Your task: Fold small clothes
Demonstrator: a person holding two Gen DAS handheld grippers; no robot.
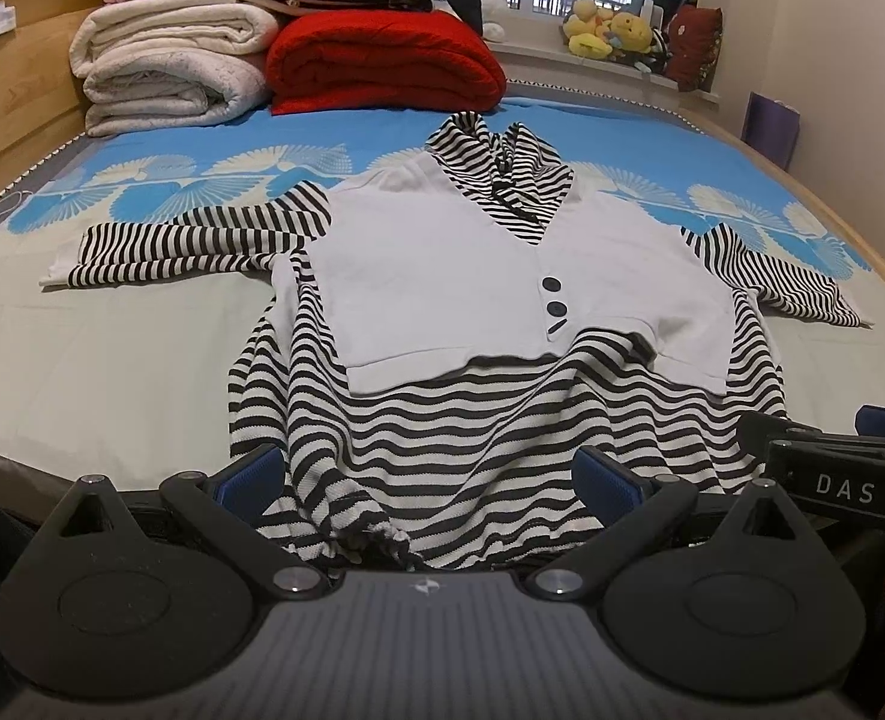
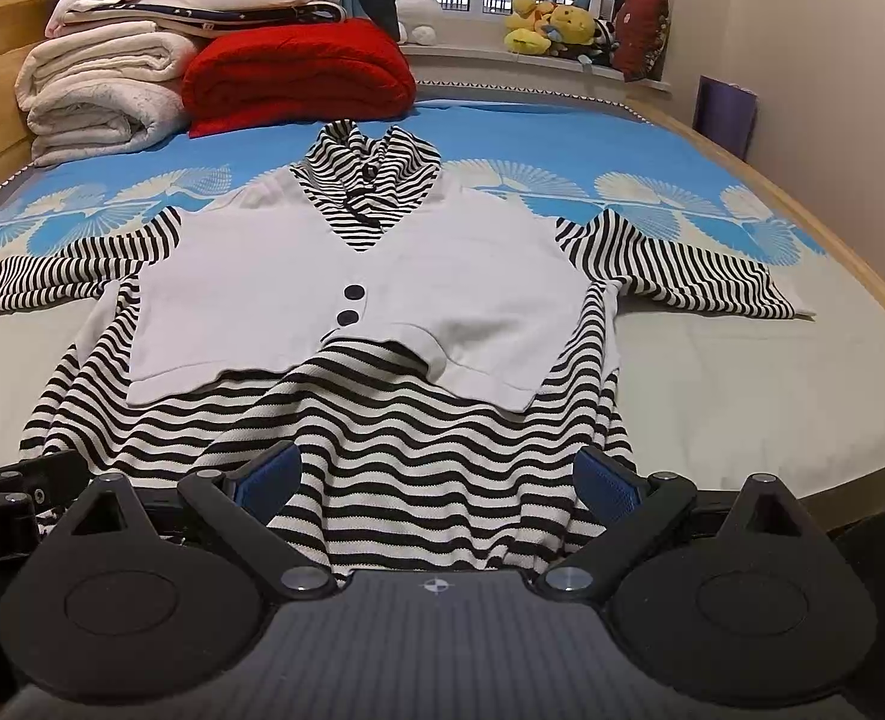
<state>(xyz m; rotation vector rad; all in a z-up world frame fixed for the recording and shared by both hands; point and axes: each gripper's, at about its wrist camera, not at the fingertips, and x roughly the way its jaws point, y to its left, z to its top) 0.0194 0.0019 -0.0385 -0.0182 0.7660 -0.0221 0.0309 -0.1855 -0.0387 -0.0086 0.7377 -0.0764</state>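
A black-and-white striped top (image 1: 478, 438) with a white buttoned vest panel (image 1: 442, 288) lies flat on the bed (image 1: 112, 360), sleeves spread. Both the left gripper (image 1: 430, 474) and right gripper (image 2: 436, 474) gape wide over its hem

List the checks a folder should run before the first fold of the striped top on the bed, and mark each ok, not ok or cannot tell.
1. Striped top spread front-up on the bed: ok.
2. Both sleeves out to the sides: ok.
3. Hem flat: not ok, it is rumpled and bunched near the left gripper.
4. Left gripper open, at the hem: ok.
5. Right gripper open, at the hem: ok.
6. Fold path free of the red blanket: ok, it lies beyond the collar.
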